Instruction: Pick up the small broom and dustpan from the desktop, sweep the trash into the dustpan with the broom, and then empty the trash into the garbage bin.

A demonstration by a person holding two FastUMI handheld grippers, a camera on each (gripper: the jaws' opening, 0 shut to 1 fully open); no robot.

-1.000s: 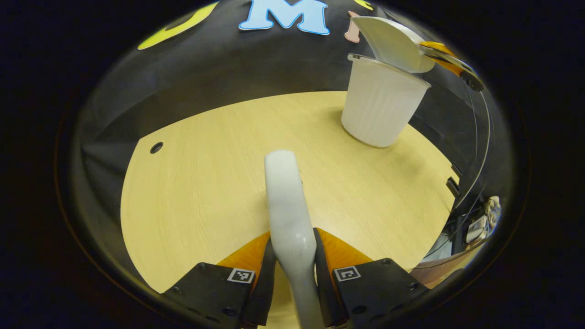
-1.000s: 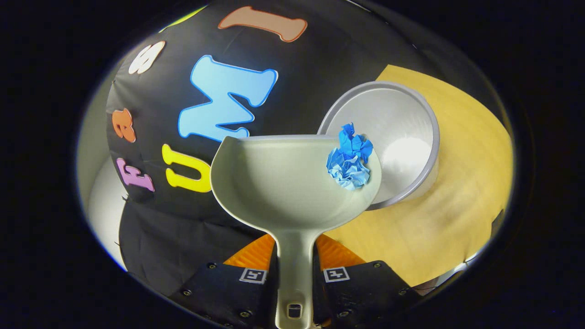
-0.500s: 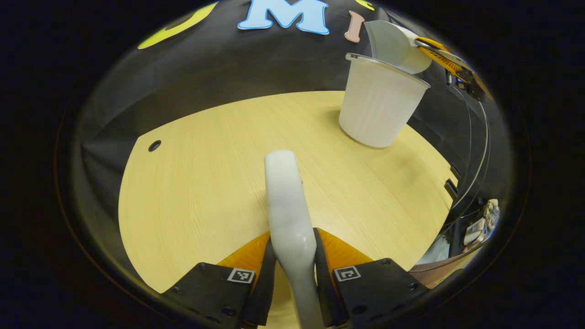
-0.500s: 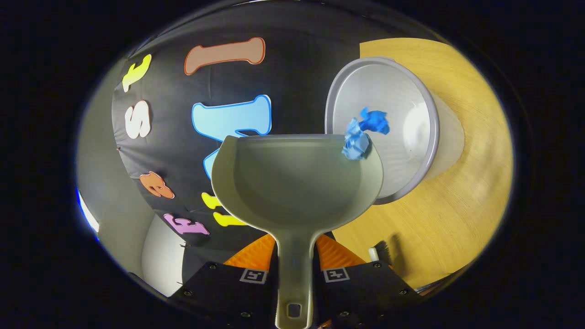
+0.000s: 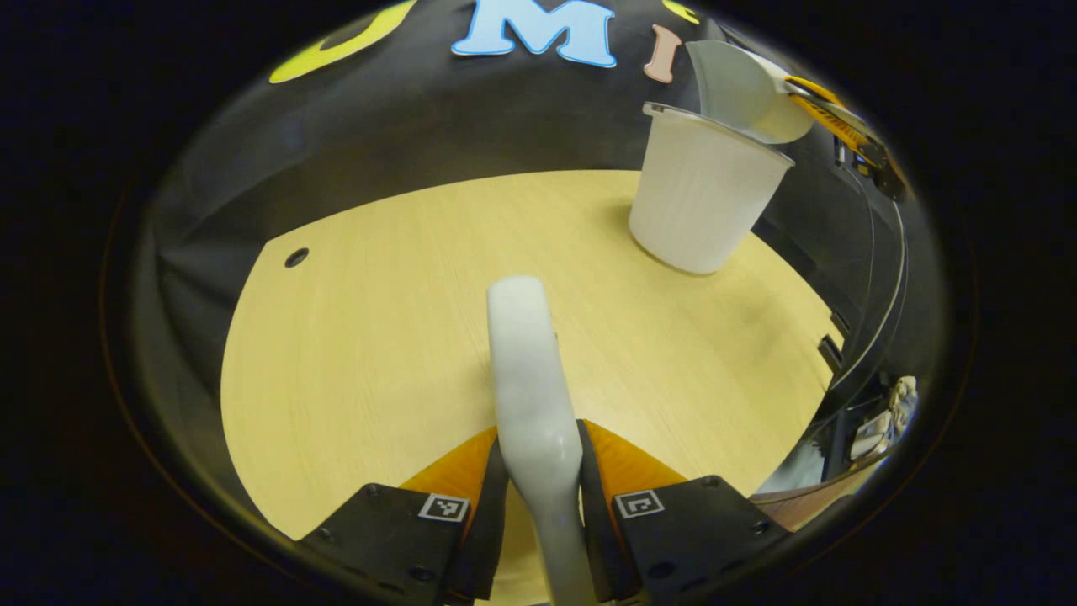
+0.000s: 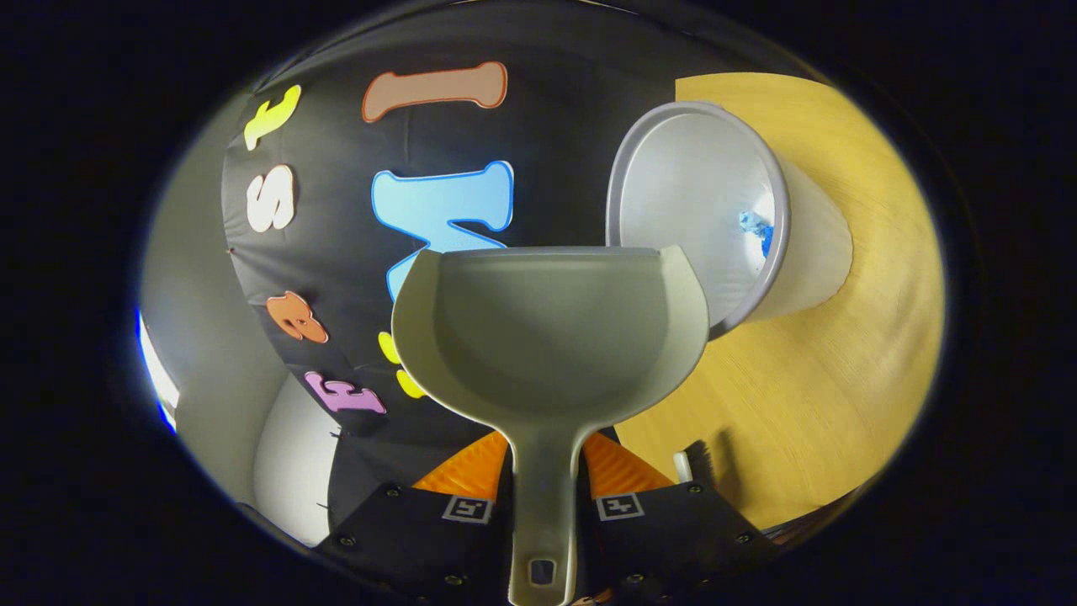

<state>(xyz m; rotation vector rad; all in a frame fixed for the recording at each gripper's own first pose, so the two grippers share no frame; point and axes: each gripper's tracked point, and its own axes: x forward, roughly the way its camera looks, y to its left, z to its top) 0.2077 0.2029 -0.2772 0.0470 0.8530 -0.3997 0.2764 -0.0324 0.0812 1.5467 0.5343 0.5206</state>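
My right gripper (image 6: 543, 505) is shut on the handle of the pale dustpan (image 6: 547, 337), which is tipped with its mouth at the rim of the white garbage bin (image 6: 715, 202). The pan's bowl holds nothing. A blue crumpled paper (image 6: 755, 227) lies inside the bin, low against its wall. In the left gripper view, my left gripper (image 5: 538, 505) is shut on the whitish broom handle (image 5: 528, 370), held above the wooden desktop (image 5: 379, 337). The bin (image 5: 702, 202) stands far right there, with the dustpan (image 5: 745, 88) tilted over its rim and the right gripper (image 5: 850, 135) behind it.
A small round hole (image 5: 295, 257) marks the desktop's far left. The booth's black cloth wall stands right behind the bin. Dark bristles (image 6: 702, 463) and a white tip peek out at the bottom of the right gripper view, low over the desktop (image 6: 841, 370).
The blue paper slid off the dustpan's right edge and dropped into the bin. The dustpan rolled further toward the bin. My left gripper with the broom barely moved.
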